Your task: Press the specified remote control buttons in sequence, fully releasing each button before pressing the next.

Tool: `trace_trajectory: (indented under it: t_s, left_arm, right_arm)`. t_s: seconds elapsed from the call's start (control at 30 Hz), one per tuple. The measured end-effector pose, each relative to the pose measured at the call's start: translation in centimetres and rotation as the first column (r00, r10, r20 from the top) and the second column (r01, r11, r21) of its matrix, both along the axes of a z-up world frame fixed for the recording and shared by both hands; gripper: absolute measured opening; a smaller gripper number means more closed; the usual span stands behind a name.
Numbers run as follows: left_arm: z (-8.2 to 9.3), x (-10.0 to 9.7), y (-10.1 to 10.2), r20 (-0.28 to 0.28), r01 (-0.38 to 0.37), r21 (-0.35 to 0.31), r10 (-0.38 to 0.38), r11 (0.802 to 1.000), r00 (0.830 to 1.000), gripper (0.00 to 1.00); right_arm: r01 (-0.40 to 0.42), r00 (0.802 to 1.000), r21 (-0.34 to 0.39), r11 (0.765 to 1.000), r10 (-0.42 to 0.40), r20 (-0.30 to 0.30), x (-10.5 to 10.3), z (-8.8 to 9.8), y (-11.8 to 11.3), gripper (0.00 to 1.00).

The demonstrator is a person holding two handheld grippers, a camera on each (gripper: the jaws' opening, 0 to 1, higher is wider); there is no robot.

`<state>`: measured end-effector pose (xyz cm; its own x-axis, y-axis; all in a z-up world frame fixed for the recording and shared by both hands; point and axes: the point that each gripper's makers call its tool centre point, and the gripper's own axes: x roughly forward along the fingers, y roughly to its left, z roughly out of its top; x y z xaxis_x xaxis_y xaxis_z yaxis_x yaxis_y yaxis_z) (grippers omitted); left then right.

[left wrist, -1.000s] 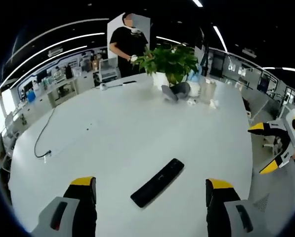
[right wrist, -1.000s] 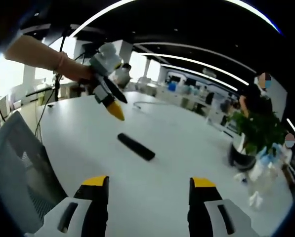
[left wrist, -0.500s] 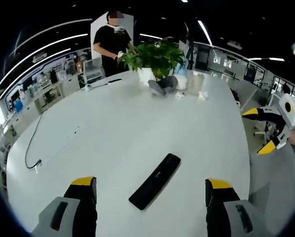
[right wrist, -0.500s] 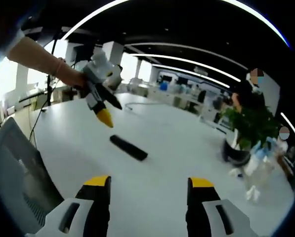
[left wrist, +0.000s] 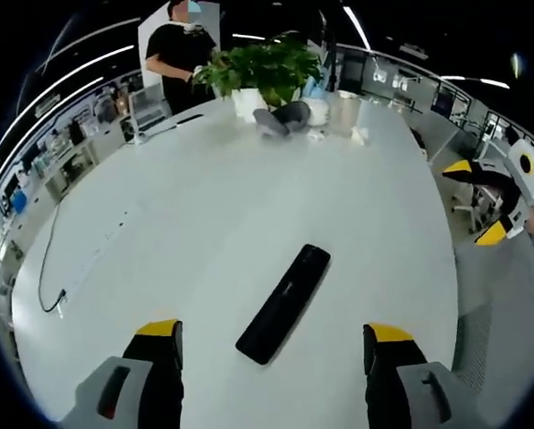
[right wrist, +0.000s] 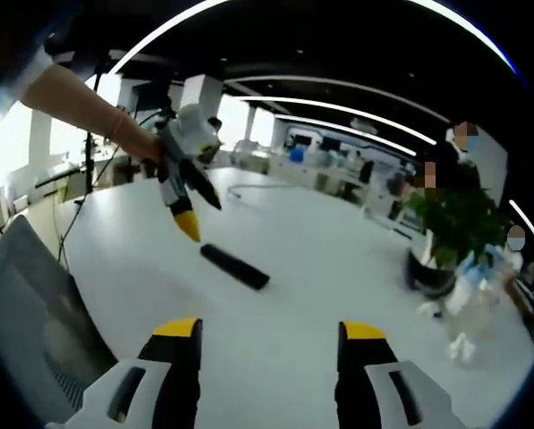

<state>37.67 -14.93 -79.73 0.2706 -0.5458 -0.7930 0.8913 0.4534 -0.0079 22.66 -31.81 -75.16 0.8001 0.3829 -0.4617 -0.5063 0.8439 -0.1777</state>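
Lying flat on the white round table (left wrist: 204,206), just ahead of the left gripper (left wrist: 271,344) and between the lines of its two spread, yellow-tipped jaws: a long black bar-shaped remote control (left wrist: 284,302). Long axis slanting, near end toward the left jaw, far end pointing away and toward the right-hand jaw. Buttons too small and dark to make out; only a faint pale mark along the top face.

Seen from the right gripper (right wrist: 265,335), jaws likewise wide apart and holding nothing, the same remote (right wrist: 235,266) lying farther ahead and to the left, crosswise. Above it, the left gripper (right wrist: 188,228) hanging tip-down in a person's hand (right wrist: 141,141), yellow tip just above the remote's near-left end; touching or apart, cannot tell.

At the right edge of the left gripper view, the right gripper (left wrist: 481,201), partly cut off, off the table's edge. Far across the table, a green potted plant in a white pot (left wrist: 262,71), with a person in black (left wrist: 177,58) behind it. Small grey and pale objects beside the pot, too blurred to name. Near the right gripper, a grey mesh chair back (right wrist: 34,313), cut off at the left.
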Motion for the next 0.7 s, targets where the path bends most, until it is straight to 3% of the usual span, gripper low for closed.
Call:
trace_trajectory:
  t_s: [0.37,0.7]
  left_arm:
    - [-0.6,0.2,-0.6,-0.005,0.066,0.028,-0.066,0.997,0.998,0.84]
    - [-1.6,0.1,-1.2,-0.043,0.152,0.085,-0.148,0.985,0.988,0.79]
  right_arm:
    - [-0.001,1.000,-0.008,1.000,0.000,-0.016,0.0,-0.3,0.0,0.59]
    - [-0.007,1.000,-0.013,1.000,0.007,-0.027,0.0,-0.6,0.1,0.59]
